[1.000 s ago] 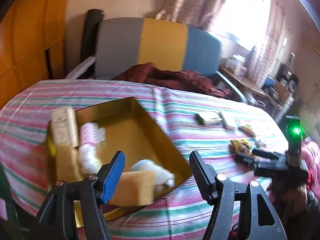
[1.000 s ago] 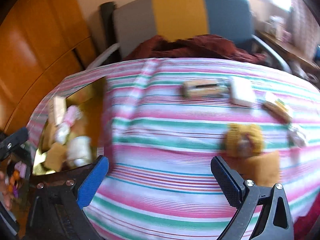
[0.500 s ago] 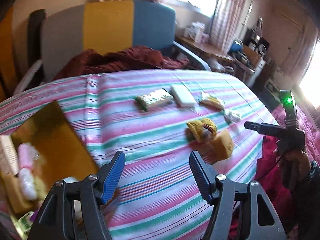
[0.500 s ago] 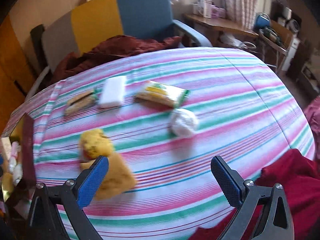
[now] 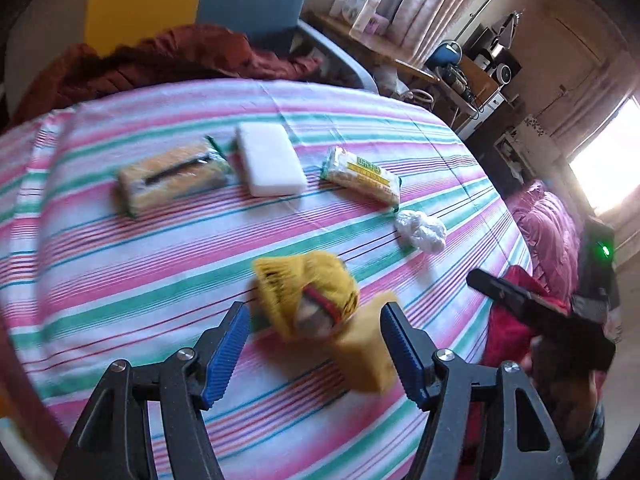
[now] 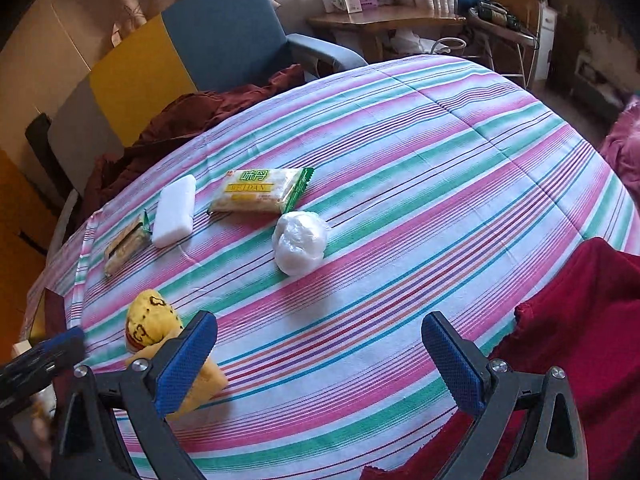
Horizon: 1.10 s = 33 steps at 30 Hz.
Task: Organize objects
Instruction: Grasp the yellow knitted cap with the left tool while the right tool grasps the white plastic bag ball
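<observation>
Two soft yellow things sit right in front of your left tool, near the surface's front edge: a crumpled yellow mesh bag and a yellow sponge block touching it. The tool is spread wide with nothing in it, one pad on either side of the pair. Both look light and squishy, so they'll probably give under the pads; I'd pinch the bag across its bunched middle, where there's bulk and not loose netting.

Your right tool is wide open too and empty, hovering over bare stripes, with the white plastic-wrapped ball further in.

Hard to read: the left view is motion-blurred, so I can't tell what's inside the mesh. The right tool's left finger covers most of the sponge.
</observation>
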Available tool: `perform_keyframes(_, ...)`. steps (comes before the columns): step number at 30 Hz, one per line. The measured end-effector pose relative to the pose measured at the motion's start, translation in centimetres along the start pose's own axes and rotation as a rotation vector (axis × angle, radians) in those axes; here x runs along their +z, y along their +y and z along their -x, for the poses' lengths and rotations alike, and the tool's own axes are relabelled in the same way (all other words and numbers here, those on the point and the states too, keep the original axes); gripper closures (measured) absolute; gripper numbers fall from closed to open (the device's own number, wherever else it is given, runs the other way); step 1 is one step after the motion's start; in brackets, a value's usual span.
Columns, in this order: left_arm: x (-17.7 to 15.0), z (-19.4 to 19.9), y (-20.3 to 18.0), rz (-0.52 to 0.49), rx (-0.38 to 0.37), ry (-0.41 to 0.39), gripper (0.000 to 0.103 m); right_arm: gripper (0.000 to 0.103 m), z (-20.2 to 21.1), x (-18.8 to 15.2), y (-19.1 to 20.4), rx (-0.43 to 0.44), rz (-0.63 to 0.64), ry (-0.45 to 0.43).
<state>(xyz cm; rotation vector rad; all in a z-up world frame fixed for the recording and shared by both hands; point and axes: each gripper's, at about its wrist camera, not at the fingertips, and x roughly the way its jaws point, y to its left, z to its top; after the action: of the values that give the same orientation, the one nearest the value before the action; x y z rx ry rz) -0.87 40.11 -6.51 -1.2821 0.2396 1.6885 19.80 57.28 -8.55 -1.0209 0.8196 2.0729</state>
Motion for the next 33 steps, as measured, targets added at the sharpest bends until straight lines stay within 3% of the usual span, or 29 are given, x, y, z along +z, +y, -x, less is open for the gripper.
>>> perform_keyframes(5, 1.4, -3.7, -0.2, 0.041, -0.008, 0.072, 0.031, 0.000, -0.4, 0.0, 0.0, 0.002, 0.006, 0.007)
perform_keyframes(11, 1.6, -6.4, 0.7, 0.021, 0.058, 0.139, 0.034, 0.000, -1.1, -0.1, 0.1, -0.008, 0.023, 0.028)
perform_keyframes(16, 0.6, -5.5, 2.0, -0.005, 0.033, 0.086, 0.048, 0.000, -1.7, -0.4, 0.5, -0.018, 0.056, 0.041)
perform_keyframes(22, -1.7, -2.8, 4.4, 0.006, 0.079, -0.022, 0.049, 0.001, -1.6, -0.4, 0.9, -0.025, 0.079, 0.030)
perform_keyframes(26, -3.2, -2.2, 5.2, -0.048, 0.082, -0.091, 0.046, 0.001, -1.7, -0.5, 1.1, -0.025, 0.086, 0.031)
perform_keyframes(33, -3.1, -2.4, 5.5, -0.031, 0.076, -0.108, 0.046, 0.003, -2.0, -0.6, 1.1, -0.020, 0.086, 0.026)
